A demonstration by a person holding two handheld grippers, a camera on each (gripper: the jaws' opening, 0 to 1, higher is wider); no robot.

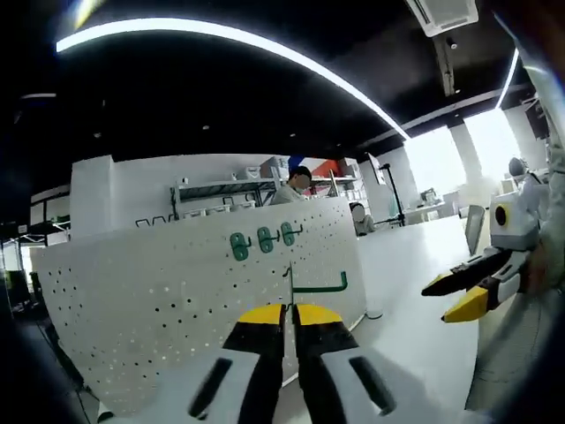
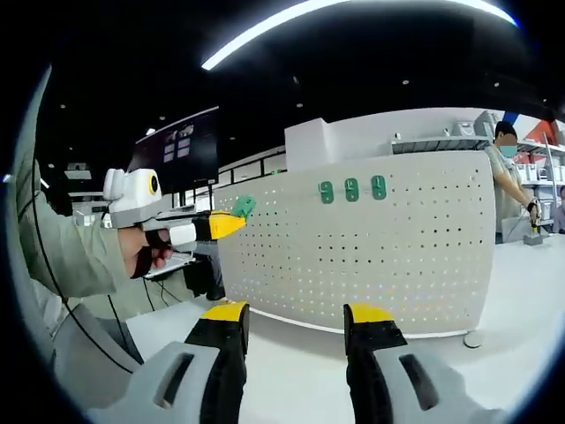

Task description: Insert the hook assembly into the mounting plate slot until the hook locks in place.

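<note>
A white pegboard (image 1: 168, 300) stood upright on a white table (image 1: 415, 265), its face dotted with rows of small holes. Three green hooks (image 1: 264, 239) sat in a row near the top edge of the board.

In the left gripper view, the left gripper (image 1: 289, 315) had its yellow-tipped jaws pressed together on a thin metal stem, from which a green hook (image 1: 320, 286) reached out to the right, just in front of the board. The right gripper (image 1: 452, 298) showed at the right side of this view, held apart from the board with nothing between its jaws, which stood parted.

In the right gripper view, the right gripper (image 2: 295, 313) rose from the bottom with its jaws wide apart and empty, facing the board. A gloved hand (image 2: 146, 250) at the left held the left gripper (image 2: 237, 218), with the green hook (image 2: 244, 207) at its tip close to the board's left edge. A person (image 2: 508, 181) stood behind the board at the far right
</note>
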